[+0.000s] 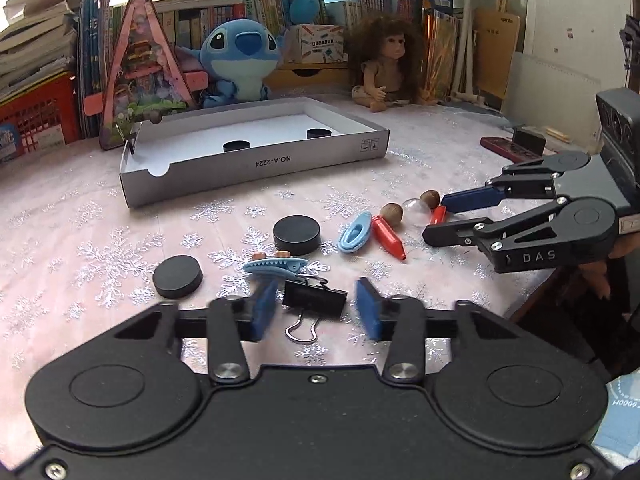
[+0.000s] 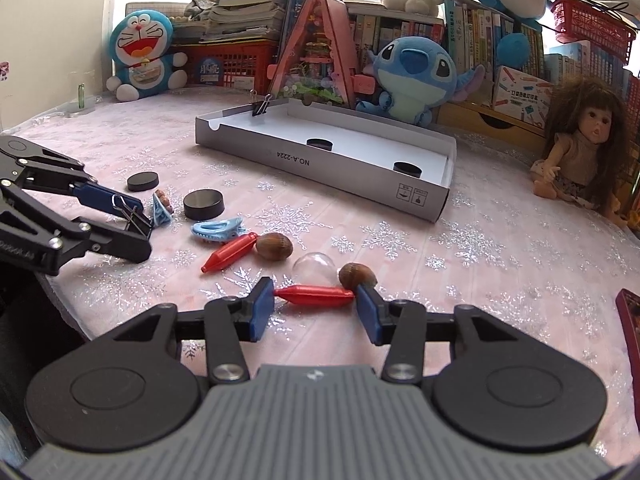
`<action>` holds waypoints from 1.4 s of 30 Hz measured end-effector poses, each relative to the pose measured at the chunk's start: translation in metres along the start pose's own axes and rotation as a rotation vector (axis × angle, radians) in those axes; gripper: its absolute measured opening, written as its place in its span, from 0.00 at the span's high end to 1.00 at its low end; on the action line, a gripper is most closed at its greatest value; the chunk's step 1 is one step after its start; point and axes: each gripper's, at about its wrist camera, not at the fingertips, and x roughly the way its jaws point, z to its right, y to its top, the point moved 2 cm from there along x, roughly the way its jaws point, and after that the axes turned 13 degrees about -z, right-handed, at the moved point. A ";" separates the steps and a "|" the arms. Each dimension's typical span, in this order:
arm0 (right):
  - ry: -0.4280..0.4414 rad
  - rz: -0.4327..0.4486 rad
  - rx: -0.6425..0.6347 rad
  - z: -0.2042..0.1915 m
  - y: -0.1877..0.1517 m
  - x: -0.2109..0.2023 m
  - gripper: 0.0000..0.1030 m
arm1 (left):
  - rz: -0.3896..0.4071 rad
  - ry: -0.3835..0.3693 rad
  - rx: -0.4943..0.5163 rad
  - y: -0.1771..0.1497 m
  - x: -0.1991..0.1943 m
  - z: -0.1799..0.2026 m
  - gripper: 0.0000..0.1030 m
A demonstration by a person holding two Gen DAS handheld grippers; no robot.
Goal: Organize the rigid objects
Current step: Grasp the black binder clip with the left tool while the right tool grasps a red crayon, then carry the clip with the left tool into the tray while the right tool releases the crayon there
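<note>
A grey cardboard tray (image 1: 256, 166) (image 2: 320, 156) holds two black discs (image 1: 236, 145) (image 2: 407, 169). Loose on the pink cloth lie two more black discs (image 1: 297, 233) (image 1: 178, 276), two blue hair clips (image 1: 354, 232) (image 1: 276, 266), two red crayon-shaped pieces (image 1: 388, 238) (image 2: 314, 295), two nuts (image 2: 274, 245) and a clear dome (image 2: 314, 266). My left gripper (image 1: 316, 306) (image 2: 138, 226) is open with a black binder clip (image 1: 314, 299) (image 2: 134, 216) between its pads. My right gripper (image 2: 314, 306) (image 1: 438, 218) is open around one red piece.
Plush toys (image 1: 240, 60), a doll (image 1: 386, 64) (image 2: 580, 148), a pink model house (image 1: 140, 68), books and red baskets line the back. A binder clip (image 2: 261, 107) is clamped on the tray's far rim. A dark red object (image 2: 630, 320) lies at the right edge.
</note>
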 end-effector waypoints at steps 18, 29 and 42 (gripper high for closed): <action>-0.065 0.030 0.118 0.014 0.030 -0.008 0.52 | 0.089 0.076 -0.102 0.040 -0.021 -0.007 0.68; -0.112 0.065 0.287 0.044 0.076 0.013 0.53 | 0.061 0.209 -0.232 0.094 0.012 -0.039 0.69; -0.014 0.021 0.395 0.065 0.141 0.077 0.53 | 0.045 0.291 -0.345 0.171 0.080 -0.087 0.69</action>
